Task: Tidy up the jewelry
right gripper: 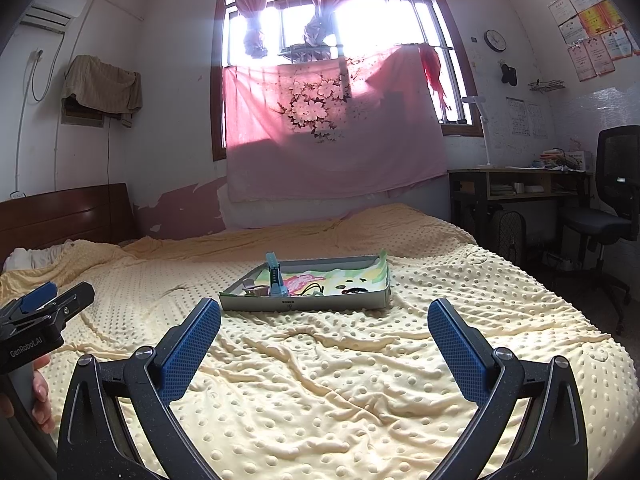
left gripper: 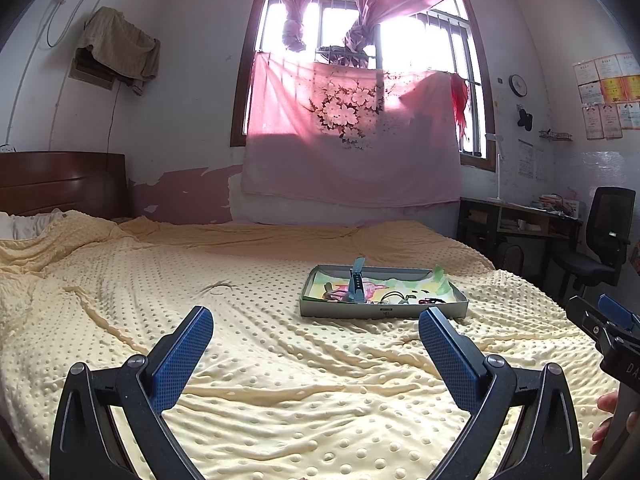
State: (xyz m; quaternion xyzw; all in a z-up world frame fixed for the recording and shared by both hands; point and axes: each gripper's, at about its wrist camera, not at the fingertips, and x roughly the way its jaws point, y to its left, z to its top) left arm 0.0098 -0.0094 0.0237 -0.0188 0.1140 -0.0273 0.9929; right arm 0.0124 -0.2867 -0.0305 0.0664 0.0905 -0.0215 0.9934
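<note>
A shallow grey tray (left gripper: 384, 312) (right gripper: 320, 304) with a colourful lining lies on the yellow dotted bedspread. In it stand a blue watch (left gripper: 356, 282) (right gripper: 276, 278), a small pinkish piece (left gripper: 330, 294) (right gripper: 256, 290), dark thin loops (left gripper: 394, 296) (right gripper: 310, 289) and a dark red-black piece (left gripper: 430, 301). My left gripper (left gripper: 316, 322) is open and empty, short of the tray and to its left. My right gripper (right gripper: 324, 316) is open and empty, just in front of the tray.
The bedspread (left gripper: 240, 360) is wrinkled and covers the whole bed. A wooden headboard (left gripper: 60, 184) is at the left. A desk (right gripper: 520, 184) and a black office chair (right gripper: 612, 200) stand at the right. A pink cloth (left gripper: 352, 140) hangs under the window.
</note>
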